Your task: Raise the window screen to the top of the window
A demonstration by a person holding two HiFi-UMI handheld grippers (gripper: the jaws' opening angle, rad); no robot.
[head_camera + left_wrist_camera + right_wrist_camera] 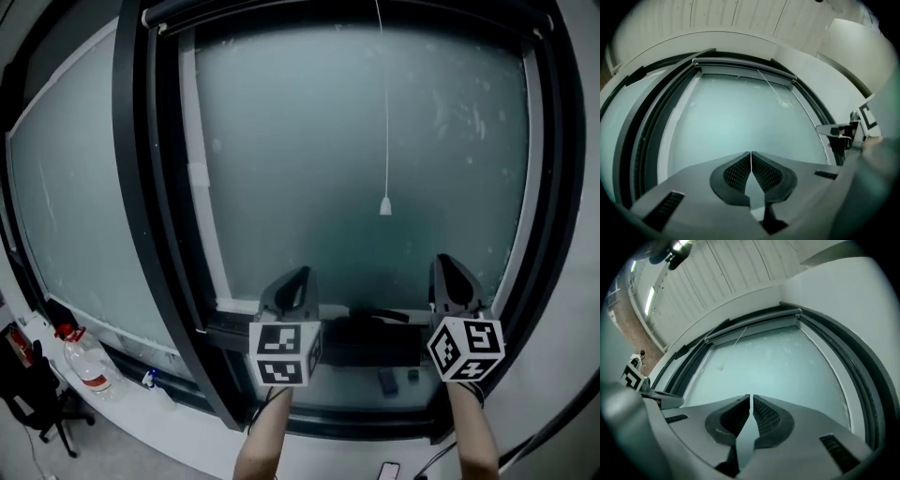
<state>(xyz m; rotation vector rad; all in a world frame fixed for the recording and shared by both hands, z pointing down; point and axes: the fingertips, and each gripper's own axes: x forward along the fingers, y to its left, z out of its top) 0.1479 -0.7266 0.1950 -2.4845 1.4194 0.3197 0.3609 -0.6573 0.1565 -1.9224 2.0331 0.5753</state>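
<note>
Tall window of pale, cloudy blue-green glass, speckled and streaked, set in a thick dark frame with a flat white strip along its inner edge. Rolled up at the very top of the window: the window screen, seen as a slim grey tube under the dark head rail. Hanging from it, a thin white cord ending in a small bell-shaped pull, partway down the glass.

Held low, just above the dark sill: the left gripper, smooth matte grey, with ribbed black pads pressed tip to tip, gripping nothing. Apart from it, the right gripper, with pads drawn together to a hairline slit, likewise empty. Behind each, a white cube with black square markers.

On the sill between them, a dark bar and two small dark bits, too small to tell. Off to the left, on a white ledge, a clear plastic bottle with a red cap. Lower still, a black chair. At the bottom edge, a phone.
</note>
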